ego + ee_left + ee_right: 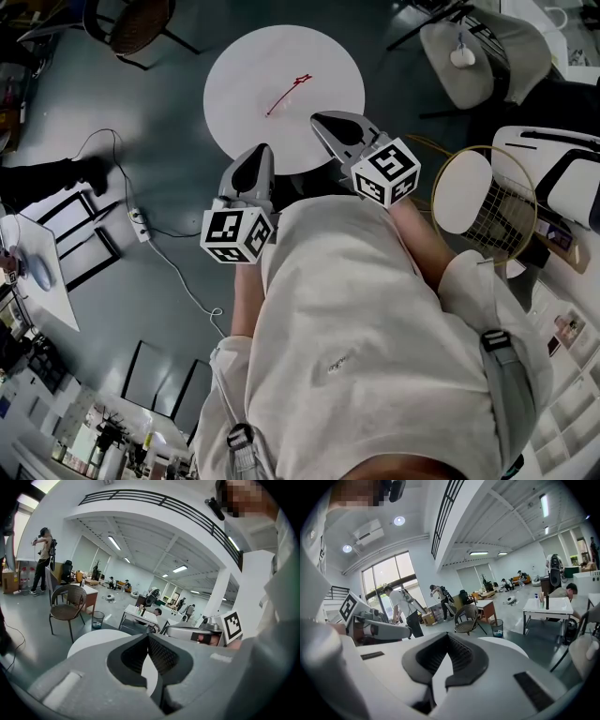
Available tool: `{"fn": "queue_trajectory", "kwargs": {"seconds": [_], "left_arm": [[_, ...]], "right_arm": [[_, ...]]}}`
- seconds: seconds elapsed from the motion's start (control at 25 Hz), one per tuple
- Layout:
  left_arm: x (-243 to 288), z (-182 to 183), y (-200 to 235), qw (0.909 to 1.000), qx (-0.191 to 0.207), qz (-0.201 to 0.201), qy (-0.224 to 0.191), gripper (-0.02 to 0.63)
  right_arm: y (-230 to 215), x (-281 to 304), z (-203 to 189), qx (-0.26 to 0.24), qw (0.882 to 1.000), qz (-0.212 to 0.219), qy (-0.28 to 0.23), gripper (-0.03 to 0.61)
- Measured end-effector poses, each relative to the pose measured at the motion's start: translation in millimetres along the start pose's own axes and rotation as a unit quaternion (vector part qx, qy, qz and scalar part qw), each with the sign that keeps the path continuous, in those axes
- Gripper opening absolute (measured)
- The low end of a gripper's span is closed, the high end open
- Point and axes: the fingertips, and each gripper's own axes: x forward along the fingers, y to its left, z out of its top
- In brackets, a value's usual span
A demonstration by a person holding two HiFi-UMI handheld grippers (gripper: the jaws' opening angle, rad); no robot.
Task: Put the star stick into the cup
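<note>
The star stick [287, 94], thin and red with a small star at its far end, lies alone on the round white table [244, 56] in the head view. I see no cup in any view. My left gripper [265, 148] hovers at the table's near edge, shut with nothing between its jaws. My right gripper [319, 117] is held over the near right part of the table, short of the stick, also shut and empty. In each gripper view the dark pads meet at the tips [148, 635] [449, 633], and only the table's rim [93, 641] [506, 644] shows beyond them.
A wicker chair [141, 23] stands beyond the table at the left and a grey chair [478, 56] at the right. A round wire-frame side table [487, 202] is close on my right. A power strip with a cable [141, 225] lies on the floor to the left.
</note>
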Motion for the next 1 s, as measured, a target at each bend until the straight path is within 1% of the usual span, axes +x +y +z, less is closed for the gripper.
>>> {"fn": "queue_trajectory", "kwargs": {"seconds": [0.24, 0.4, 0.48, 0.56, 0.72, 1.0], "left_arm": [[-5.8, -9.2, -1.2, 0.9998, -0.001, 0.011, 0.017, 0.011], [-8.9, -13.2, -1.8, 0.9995, -0.008, 0.022, 0.022, 0.011], [-13.1, -15.3, 0.8, 0.9993, -0.011, 0.026, 0.024, 0.011], [-17.2, -15.0, 5.7, 0.9993, -0.009, 0.026, 0.026, 0.011], [-25.2, -14.3, 12.8, 0.9995, -0.005, 0.015, 0.027, 0.011], [-53.2, -7.0, 15.7, 0.9992, 0.021, -0.03, 0.015, 0.011]], "right_arm": [[3.8, -1.3, -5.5, 0.013, 1.0, 0.011, 0.001, 0.009], [2.5, 1.0, -16.6, 0.014, 0.999, 0.026, 0.016, 0.009], [2.7, 3.0, -21.4, 0.016, 0.999, 0.027, 0.022, 0.009], [4.8, 5.5, -19.5, 0.019, 0.999, 0.024, 0.018, 0.009], [13.8, 9.2, -16.8, 0.026, 1.0, 0.012, 0.007, 0.009], [49.3, 14.0, -17.7, 0.052, 0.998, -0.02, -0.013, 0.009]]}}
